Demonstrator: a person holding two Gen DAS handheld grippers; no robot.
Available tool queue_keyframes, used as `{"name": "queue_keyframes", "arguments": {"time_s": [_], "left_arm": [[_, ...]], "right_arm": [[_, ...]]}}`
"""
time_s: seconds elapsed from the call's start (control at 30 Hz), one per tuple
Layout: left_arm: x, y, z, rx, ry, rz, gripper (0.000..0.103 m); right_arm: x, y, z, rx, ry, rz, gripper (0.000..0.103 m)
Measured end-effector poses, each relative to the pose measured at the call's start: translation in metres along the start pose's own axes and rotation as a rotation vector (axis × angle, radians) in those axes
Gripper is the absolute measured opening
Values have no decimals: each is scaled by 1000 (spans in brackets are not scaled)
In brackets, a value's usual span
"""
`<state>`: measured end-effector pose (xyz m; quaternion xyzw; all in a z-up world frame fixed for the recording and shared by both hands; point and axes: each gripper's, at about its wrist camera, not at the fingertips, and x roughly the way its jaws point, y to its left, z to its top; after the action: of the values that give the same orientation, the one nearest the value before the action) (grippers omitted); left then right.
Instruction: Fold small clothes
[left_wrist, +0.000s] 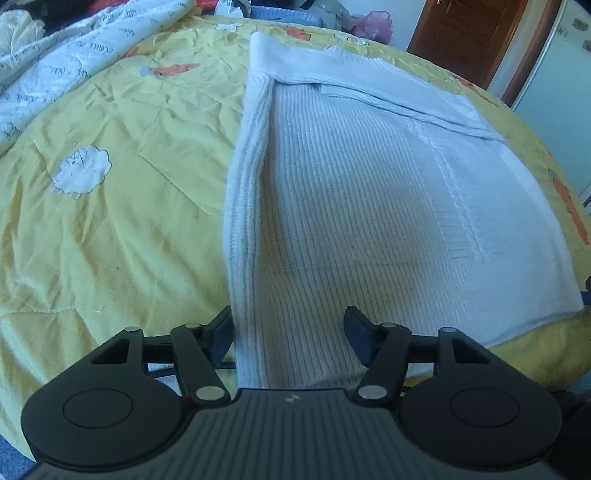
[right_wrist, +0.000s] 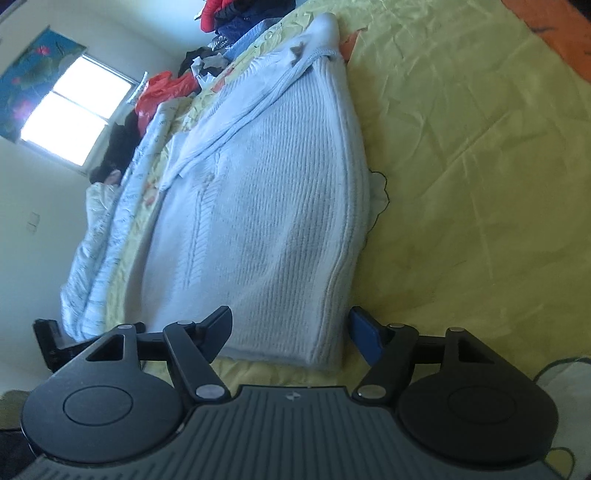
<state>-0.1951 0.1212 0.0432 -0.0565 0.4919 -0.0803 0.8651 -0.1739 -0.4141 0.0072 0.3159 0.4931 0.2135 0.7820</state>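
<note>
A white ribbed sweater (left_wrist: 369, 206) lies folded on the yellow bedspread (left_wrist: 110, 221) — left gripper (left_wrist: 291, 338) and right gripper (right_wrist: 291, 336) both gape around its near edge, gripping nothing.

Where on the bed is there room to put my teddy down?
Bare yellow quilt lies between the white sweater and the white printed blanket. The clothes pile by the window is crowded.

Left gripper (left_wrist: 290, 334) and right gripper (right_wrist: 291, 334): jaws apart, angled downward.
</note>
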Motion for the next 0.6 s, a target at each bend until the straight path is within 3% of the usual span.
{"name": "queue_keyframes", "arguments": {"time_s": [0.13, 0.23, 0.27, 0.4, 0.5, 0.57, 0.6], "left_arm": [[1, 7, 4, -43, -5, -32, 60], [3, 8, 8, -56, -10, -38, 43], [4, 10, 10, -65, -2, -53, 32], [6, 9, 11, -51, 5, -63, 27], [7, 12, 11, -53, 4, -67, 23], [7, 14, 12, -67, 10, -75, 23], [8, 15, 13, -70, 15, -79, 23]], "right_arm": [[5, -8, 6, 66, -2, 63, 74], [11, -14, 10, 108, -2, 105, 73], [12, -15, 12, 120, 0, 117, 73], [16, -20, 14, 148, 2, 145, 68], [22, -22, 15, 154, 13, 133, 48], [25, -25, 16, 159, 17, 115, 26], [27, -28, 16, 169, 20, 103, 21]]}}
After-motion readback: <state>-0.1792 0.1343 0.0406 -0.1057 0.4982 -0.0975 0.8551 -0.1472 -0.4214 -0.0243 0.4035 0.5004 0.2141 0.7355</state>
